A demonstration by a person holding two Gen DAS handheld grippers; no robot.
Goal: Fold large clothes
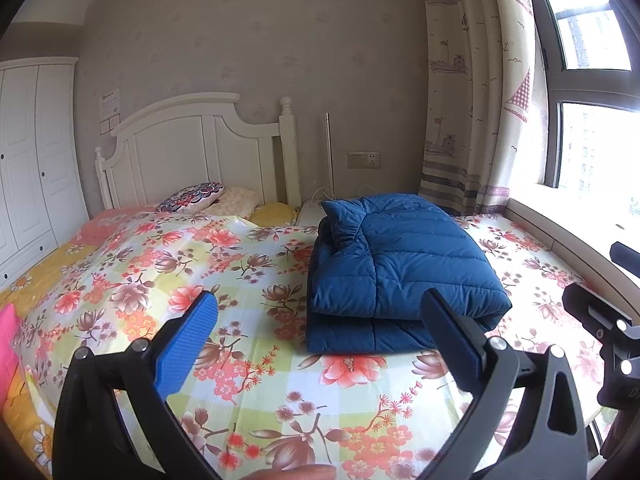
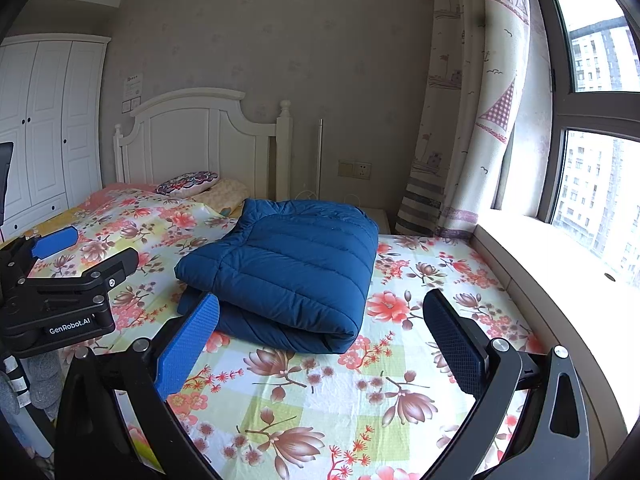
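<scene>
Both tools gape above floral sheet; blue jacket lies folded.

Premises: domestic bedroom.
Bed under floral patterned sheet, white panelled wooden headboard, white panelled wardrobe, sailboat-print curtain beside large window.

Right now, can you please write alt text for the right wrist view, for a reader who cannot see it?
A folded blue padded jacket lies on a floral bedsheet, just ahead of the open right hand-held gripper. The left hand-held gripper, also open, hovers at the left edge.
</scene>
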